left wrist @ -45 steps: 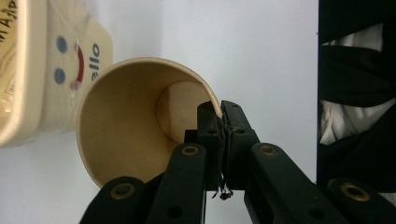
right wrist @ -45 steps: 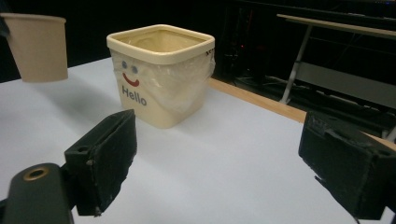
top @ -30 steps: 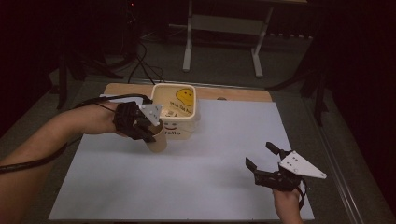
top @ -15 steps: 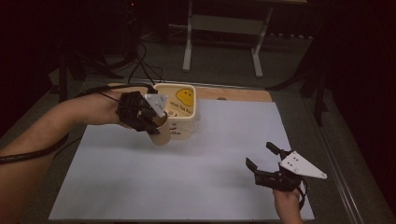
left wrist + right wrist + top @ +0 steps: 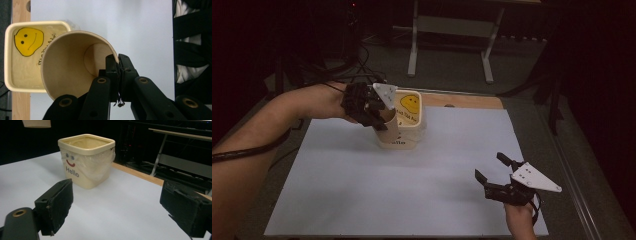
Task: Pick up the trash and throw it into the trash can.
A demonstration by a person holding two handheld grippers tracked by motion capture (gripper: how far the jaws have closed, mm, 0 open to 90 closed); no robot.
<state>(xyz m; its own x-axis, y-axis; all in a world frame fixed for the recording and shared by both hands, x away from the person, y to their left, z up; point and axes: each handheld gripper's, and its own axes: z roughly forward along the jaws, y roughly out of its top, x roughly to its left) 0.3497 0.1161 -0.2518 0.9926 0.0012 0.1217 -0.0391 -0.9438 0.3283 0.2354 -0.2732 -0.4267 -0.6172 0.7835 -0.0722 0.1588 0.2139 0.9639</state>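
High view had the left gripper (image 5: 379,112) pinching a paper cup (image 5: 391,121) by its rim, jaws pressed together on the wall, right at the near-left corner of the cream bin (image 5: 412,131). The cup hung tilted over that corner's rim. Well off toward the sheet's near-right edge, the right gripper (image 5: 493,167) sat spread wide, bare white sheet (image 5: 362,190) between it and the bin.

White sheet (image 5: 412,190) covering the bench under both your jaws, bare wooden bench edge (image 5: 472,101) beyond your left jaws, grey metal frame (image 5: 414,45) farther past them, black cables (image 5: 357,62) on the floor beside it.
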